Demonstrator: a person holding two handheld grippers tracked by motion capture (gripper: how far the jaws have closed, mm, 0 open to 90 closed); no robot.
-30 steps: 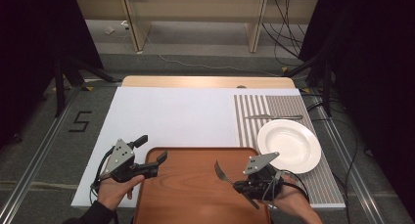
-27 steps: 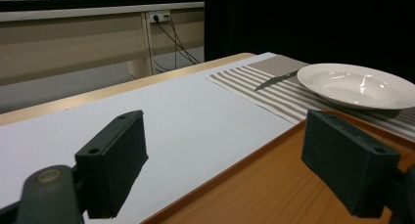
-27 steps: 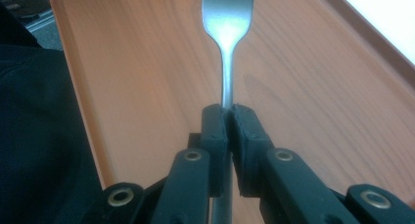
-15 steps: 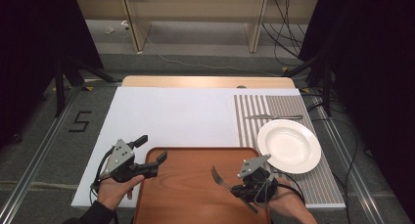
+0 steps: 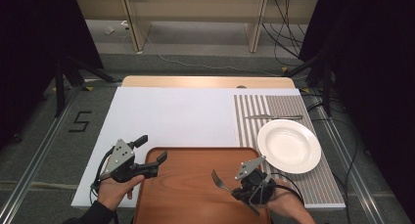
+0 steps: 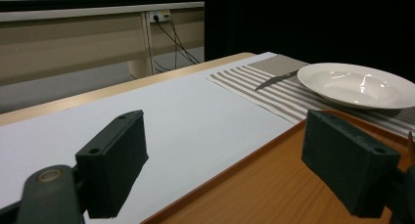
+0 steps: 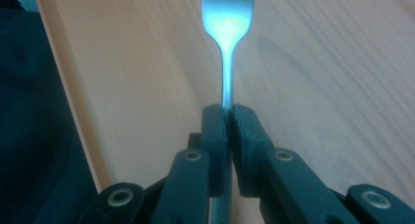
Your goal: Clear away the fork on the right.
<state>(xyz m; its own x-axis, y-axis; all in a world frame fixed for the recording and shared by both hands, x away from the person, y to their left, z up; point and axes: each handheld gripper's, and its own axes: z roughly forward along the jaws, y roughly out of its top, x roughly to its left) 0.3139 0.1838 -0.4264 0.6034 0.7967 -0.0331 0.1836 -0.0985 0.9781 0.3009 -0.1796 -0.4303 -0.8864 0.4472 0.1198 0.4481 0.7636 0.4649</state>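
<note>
Two grippers hover at the near end of the table, and the right gripper is the one carrying something: a metal fork. In the right gripper view its black jaws are pressed together on the fork's slim handle, pinching it just below the neck, so the handle rises straight up from between the pads and broadens into the head near the top edge of the picture. The fork is plain, polished steel with a bluish shine; its neck is narrow and the tips of the tines are cut off by the frame. From the high view the tines point toward the left and slightly away from the person, and the fork sits over the right half of the wooden tray, a reddish-brown tray with a raised rim; whether the tines touch the wood I cannot tell.

The left gripper is held at the tray's left edge with its jaws spread wide and nothing between them; one jaw is over the white board and the other over the tray.

Beyond the tray's right corner a white plate rests on a striped placemat, with a knife lying just behind it.
</note>
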